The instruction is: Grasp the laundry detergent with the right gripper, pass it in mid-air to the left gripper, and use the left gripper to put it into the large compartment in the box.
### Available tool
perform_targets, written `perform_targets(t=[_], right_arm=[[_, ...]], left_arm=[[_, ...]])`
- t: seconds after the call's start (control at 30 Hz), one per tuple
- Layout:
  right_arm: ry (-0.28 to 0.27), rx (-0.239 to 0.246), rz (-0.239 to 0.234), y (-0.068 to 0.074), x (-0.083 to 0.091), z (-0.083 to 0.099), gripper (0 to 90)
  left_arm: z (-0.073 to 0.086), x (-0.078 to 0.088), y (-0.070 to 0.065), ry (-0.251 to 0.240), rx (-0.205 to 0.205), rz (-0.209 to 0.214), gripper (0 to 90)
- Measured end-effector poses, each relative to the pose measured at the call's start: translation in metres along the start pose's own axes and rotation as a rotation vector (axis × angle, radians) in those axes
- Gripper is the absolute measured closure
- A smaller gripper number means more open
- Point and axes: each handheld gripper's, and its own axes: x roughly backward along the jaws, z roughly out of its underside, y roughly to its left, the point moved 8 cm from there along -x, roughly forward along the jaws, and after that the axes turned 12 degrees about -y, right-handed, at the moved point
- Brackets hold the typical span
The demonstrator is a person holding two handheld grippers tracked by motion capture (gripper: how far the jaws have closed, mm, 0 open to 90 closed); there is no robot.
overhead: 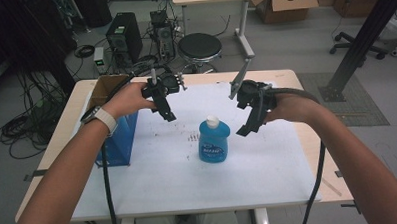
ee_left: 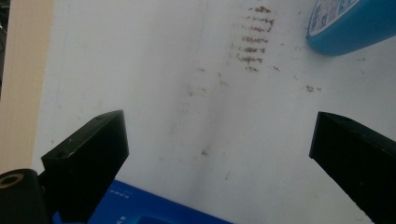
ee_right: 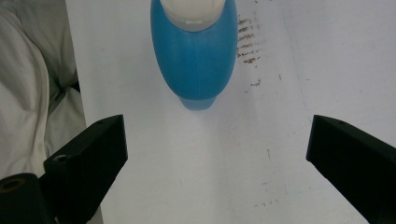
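Note:
A blue bottle with a white cap stands upright in the middle of the white sheet on the table. My left gripper hovers up and to the left of it, jaws wide apart with nothing between them. My right gripper hangs just right of the bottle, also open and holding nothing. In the right gripper view the bottle lies ahead of the spread jaws, above the gripper. In the left gripper view the bottle's label side shows at the top right, beyond the gripper.
An open blue carton stands at the table's left, under my left forearm; its blue edge shows below the left jaws. Brown smudges mark the sheet left of the bottle. A stool and computer towers stand behind the table.

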Motion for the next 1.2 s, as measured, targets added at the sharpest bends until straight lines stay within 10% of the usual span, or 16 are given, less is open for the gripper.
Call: perform_targets(t=[1.2], right_arm=[[-0.187,-0.026,-0.031,0.002,-0.010,0.014,4.8]], left_arm=[[-0.001,0.000,0.002,-0.001,0.007,-0.003,5.1]])
